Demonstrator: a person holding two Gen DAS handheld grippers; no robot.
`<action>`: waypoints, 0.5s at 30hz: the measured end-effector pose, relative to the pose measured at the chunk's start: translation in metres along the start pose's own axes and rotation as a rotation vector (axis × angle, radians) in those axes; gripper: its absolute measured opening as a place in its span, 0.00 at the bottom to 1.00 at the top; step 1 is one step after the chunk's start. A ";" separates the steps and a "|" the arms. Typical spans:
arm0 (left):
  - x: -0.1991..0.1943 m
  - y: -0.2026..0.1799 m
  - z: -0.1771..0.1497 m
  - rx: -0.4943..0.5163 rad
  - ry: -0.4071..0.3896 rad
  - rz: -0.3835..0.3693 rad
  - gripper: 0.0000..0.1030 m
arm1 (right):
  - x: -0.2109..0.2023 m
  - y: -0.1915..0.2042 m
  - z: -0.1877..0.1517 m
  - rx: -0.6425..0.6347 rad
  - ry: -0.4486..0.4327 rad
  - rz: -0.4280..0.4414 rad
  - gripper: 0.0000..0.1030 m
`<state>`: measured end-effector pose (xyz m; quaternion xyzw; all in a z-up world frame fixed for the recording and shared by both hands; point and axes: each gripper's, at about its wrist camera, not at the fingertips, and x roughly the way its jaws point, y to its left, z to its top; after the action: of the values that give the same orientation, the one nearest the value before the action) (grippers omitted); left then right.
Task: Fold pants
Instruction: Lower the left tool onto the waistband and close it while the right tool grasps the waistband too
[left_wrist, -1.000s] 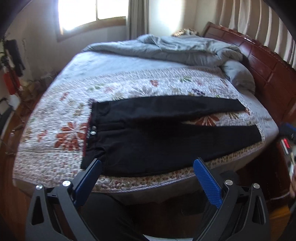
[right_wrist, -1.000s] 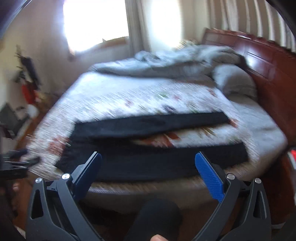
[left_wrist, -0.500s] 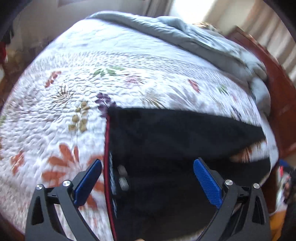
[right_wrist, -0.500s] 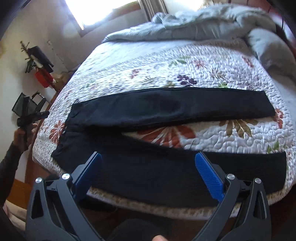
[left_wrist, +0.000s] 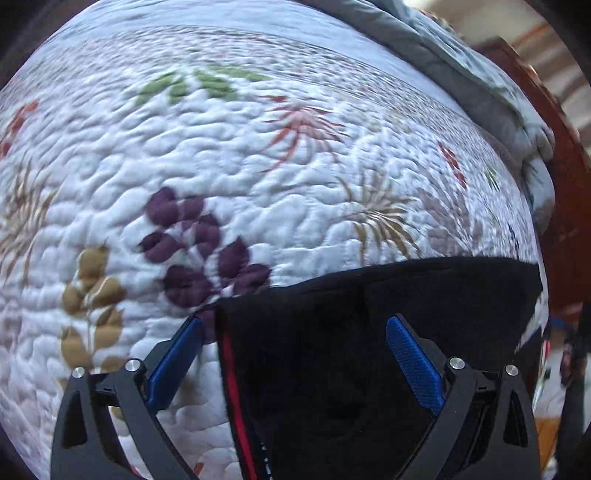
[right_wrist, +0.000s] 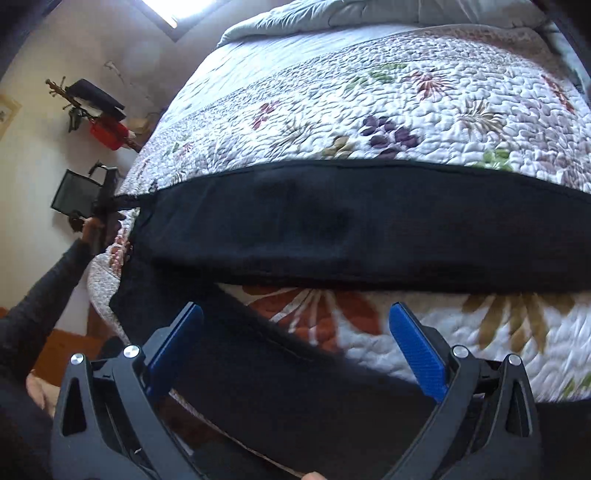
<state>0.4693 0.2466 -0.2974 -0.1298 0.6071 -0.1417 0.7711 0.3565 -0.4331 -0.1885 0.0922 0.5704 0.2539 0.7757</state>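
Note:
Black pants (right_wrist: 332, 229) lie spread flat on a floral quilt (right_wrist: 406, 110), waist at the left, two legs running right with a gap of quilt between them. In the left wrist view the far waist corner of the pants (left_wrist: 332, 350), with a red inner waistband, sits between the open blue pads of my left gripper (left_wrist: 295, 325), close above the cloth. My right gripper (right_wrist: 295, 314) is open and empty, hovering over the near leg (right_wrist: 295, 398) close to the crotch. My left gripper (right_wrist: 103, 206) also shows at the waist in the right wrist view.
A grey duvet (left_wrist: 461, 74) is bunched at the far side of the bed. A dark wooden headboard (left_wrist: 569, 206) stands at the right. A coat stand with a red bag (right_wrist: 107, 133) stands by the wall at the left.
Both grippers have moved forward and down toward the bed. The left one now straddles the far waist corner; the right one has closed in over the near leg.

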 end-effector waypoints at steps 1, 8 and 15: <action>0.001 -0.004 0.001 0.016 0.007 -0.015 0.96 | -0.008 -0.014 0.006 0.016 -0.003 0.007 0.97; 0.020 -0.027 0.003 0.128 0.080 0.092 0.96 | -0.077 -0.139 0.056 0.182 -0.036 -0.114 0.97; 0.031 -0.029 0.009 0.083 0.060 0.169 0.96 | -0.079 -0.239 0.077 0.297 0.002 -0.239 0.97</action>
<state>0.4832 0.2079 -0.3125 -0.0416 0.6324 -0.1049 0.7664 0.4802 -0.6647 -0.2000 0.1370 0.6092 0.0728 0.7777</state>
